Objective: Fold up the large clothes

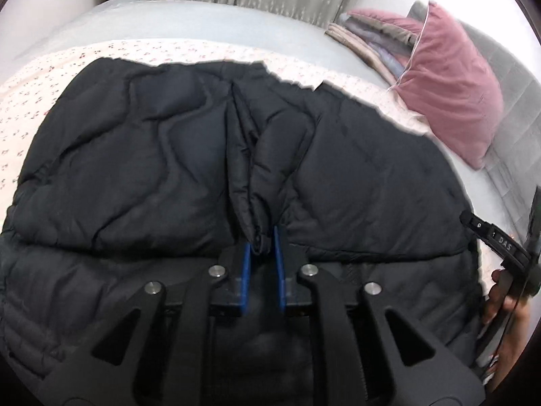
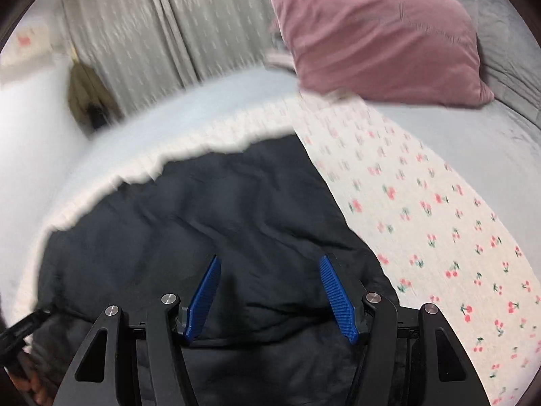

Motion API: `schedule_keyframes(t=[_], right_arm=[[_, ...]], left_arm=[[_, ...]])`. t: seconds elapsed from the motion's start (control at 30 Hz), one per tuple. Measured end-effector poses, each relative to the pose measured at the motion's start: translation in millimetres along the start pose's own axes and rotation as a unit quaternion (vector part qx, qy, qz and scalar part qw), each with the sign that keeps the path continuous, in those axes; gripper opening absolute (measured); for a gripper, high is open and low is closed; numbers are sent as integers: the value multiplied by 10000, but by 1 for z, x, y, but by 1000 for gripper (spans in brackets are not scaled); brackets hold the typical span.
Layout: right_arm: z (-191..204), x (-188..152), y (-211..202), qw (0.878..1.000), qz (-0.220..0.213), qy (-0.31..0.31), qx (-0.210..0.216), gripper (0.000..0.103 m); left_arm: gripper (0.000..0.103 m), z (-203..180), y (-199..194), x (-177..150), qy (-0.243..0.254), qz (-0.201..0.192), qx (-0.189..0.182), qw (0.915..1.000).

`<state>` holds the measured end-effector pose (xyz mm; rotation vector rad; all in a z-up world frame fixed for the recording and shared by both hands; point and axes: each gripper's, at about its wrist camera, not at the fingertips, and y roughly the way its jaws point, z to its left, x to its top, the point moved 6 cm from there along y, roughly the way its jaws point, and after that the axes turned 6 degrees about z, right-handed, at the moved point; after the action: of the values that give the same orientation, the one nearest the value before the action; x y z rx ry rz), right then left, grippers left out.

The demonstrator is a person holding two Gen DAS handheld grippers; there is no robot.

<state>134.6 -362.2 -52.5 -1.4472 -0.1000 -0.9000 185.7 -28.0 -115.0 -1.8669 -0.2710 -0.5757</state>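
Jackets: I count one black puffer jacket (image 1: 142,155), long axis across my left view.
Pillows: one pink pillow (image 1: 453,101).
Left gripper (image 1: 263,253): pinching a jacket fold.
Right gripper (image 2: 268,291): spread apart, holding nothing.

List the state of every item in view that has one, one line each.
Black puffer jacket: spread on the bed, centre ridge bunched up.
Left gripper: shut on the jacket's ridge.
Right gripper: open above the jacket, holding nothing.
Pink pillow: propped upright.
Folded blankets: stacked behind the pillow.
Curtains: drawn.
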Motion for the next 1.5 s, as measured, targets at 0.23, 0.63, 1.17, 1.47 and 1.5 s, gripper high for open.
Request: schedule_keyframes(t=[0.23, 0.63, 1.17, 1.47, 1.5], right_arm=[[-1, -6, -1, 9994, 265, -154, -141, 62], [9, -19, -127, 9951, -707, -622, 315, 84], [-82, -135, -149, 9778, 1311, -643, 1504, 84], [-122, -199, -121, 9346, 2458, 132, 2570, 84], [-121, -203, -120, 9340, 2427, 108, 2621, 84]], left_arm=[[65, -2, -30, 4, 357, -407, 370, 9978], [87, 26, -114, -32, 371, -402, 667, 9963], [89, 144, -181, -139, 242, 886, 133, 9957], [87, 163, -146, -199, -94, 1895, -815, 9784], [86, 161, -141, -206, -63, 2057, -839, 9750]])
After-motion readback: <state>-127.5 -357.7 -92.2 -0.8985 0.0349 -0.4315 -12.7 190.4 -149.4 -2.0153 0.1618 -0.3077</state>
